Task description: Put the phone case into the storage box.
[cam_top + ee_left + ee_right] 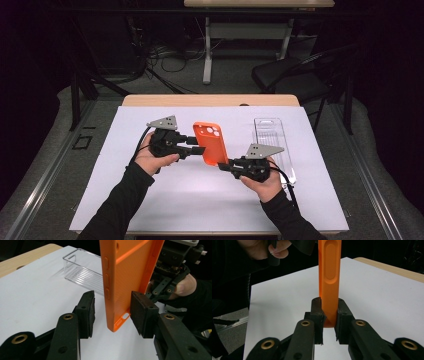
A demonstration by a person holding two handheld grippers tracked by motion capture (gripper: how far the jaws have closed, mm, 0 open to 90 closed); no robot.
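So the thing being worked here is a bright orange soft-looking phone case (pixel 210 142), held upright in the air over the white-covered surface (pixel 150 200), between the two hands. The right tool (pixel 329 315) is clamped narrow on the bottom edge of the case, pads pressing on both faces, so that one's carrying it. The left tool (pixel 112 312) has its jaws standing to either side of the case's lower corner; one pad sits right at the inner face, the other is clearly apart from the button side, so no real pinch there yet as far as I can tell.

Handling-wise, I'd guess this is silicone or TPU: very light, bendy, kinda grippy, not fragile at all. The catch is that an empty shell flexes and twists when you squeeze it, so a hard pinch in the middle of a side wall will just fold it. Best bet imo is grabbing near a corner or along the thicker rim, where the walls stiffen it, and steering clear of the camera cutout at the top.

There's also a clear ribbed plastic tray (pixel 274 145) lying on the surface, just beyond the right hand.
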